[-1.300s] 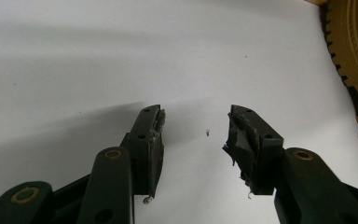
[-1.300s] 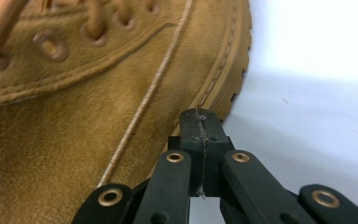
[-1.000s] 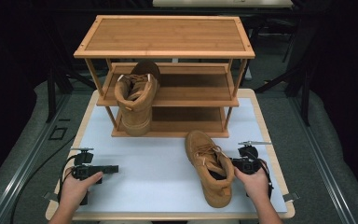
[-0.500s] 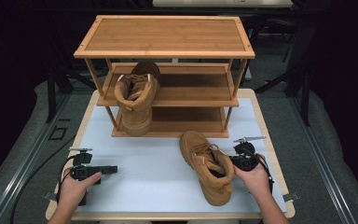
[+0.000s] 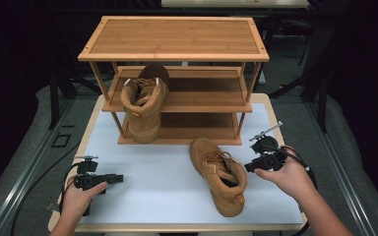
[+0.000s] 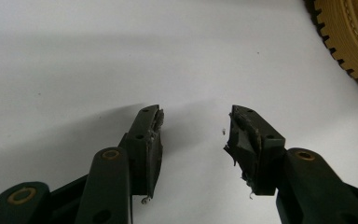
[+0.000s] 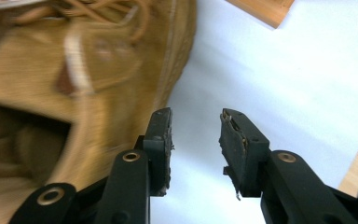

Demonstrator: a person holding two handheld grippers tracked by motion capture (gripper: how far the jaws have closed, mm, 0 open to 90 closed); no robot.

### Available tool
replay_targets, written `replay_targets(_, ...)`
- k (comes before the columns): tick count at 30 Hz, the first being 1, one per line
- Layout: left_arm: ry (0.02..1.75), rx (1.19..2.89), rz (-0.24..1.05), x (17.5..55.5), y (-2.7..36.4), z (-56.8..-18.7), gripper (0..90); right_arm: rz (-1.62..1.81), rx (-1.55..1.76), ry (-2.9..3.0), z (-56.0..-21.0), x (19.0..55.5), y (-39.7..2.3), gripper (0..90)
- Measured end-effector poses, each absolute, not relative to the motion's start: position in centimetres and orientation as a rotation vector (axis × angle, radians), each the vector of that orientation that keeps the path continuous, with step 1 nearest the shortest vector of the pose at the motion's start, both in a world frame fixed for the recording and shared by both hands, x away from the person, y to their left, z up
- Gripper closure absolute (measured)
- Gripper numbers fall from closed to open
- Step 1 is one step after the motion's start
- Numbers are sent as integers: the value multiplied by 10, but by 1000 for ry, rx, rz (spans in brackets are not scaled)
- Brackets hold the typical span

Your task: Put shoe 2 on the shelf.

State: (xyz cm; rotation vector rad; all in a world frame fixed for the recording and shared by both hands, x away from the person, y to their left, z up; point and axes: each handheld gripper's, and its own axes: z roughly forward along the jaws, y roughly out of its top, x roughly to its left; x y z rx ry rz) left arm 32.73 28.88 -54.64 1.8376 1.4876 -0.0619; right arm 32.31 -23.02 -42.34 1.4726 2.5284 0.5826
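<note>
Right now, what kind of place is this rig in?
Probably a lab or studio set up for recording, not a home. A wooden shoe rack and boot sit on a white-topped table against a dark backdrop, with metal frame legs and cables around it.

Wooden three-tier shoe rack [image 5: 177, 42] at the table's far side, white table mat [image 5: 152, 172], dark surroundings

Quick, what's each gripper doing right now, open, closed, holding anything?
Left gripper: open, holding nothing, over the white table mat.
Right gripper: jaws have just been opening, nothing between them, beside the tan suede boot.
</note>
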Motion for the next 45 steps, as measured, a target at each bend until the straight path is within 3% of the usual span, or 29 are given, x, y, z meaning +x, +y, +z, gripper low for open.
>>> replay_targets(6,1489,1831,-64,326,290,-546,531,497,1513,2574,-405,324,-220,599)
replay_targets(17,1483,1825,-55,325,289,-548,523,441,1472,2655,-383,327,-200,628)
replay_targets(26,1492,1836,-57,324,289,-548,513,303,1512,2705,-394,335,-180,565)
replay_targets(45,1493,1837,-73,325,287,-551,500,111,1639,2726,-425,343,-170,622)
